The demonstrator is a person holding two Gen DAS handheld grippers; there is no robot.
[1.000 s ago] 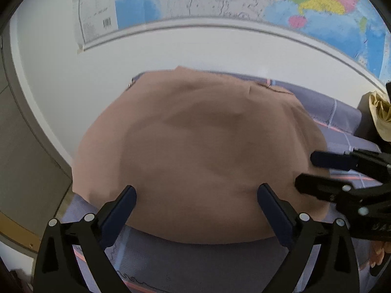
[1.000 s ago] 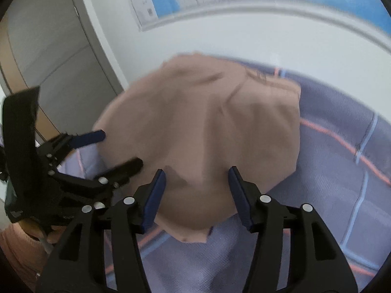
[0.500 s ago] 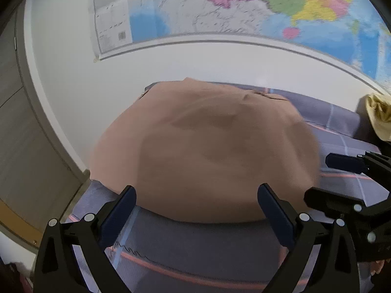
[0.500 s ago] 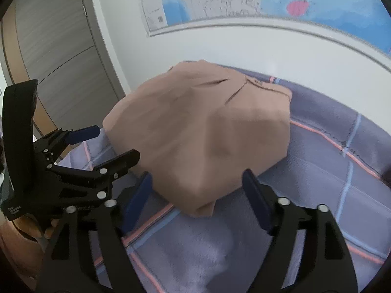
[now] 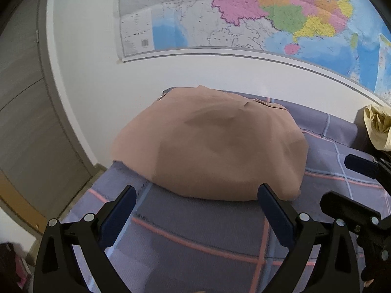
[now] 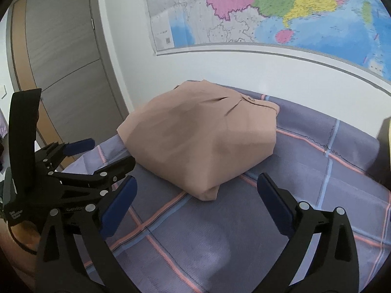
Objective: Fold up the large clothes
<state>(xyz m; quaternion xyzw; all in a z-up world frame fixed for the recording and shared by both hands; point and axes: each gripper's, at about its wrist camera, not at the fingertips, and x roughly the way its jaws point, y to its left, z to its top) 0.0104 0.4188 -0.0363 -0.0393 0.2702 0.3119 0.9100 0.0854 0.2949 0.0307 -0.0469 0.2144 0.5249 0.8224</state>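
**Folded garment at rest, both grippers clear**

The tan garment (image 5: 210, 144) lies folded in a compact bundle on the purple checked bedsheet (image 6: 244, 239), near the white wall (image 5: 97, 78) under the map (image 6: 268, 7). The left gripper (image 5: 195, 210) sits short of the bundle's near edge, jaws wide apart, nothing between them. The right gripper (image 6: 195, 195) is likewise short of the cloth; its jaws are opening, with only sheet between them. The two grippers stand side by side.

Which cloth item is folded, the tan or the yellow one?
The tan garment, a flat folded bundle mid-bed. The yellow cloth lies crumpled at the right edge.
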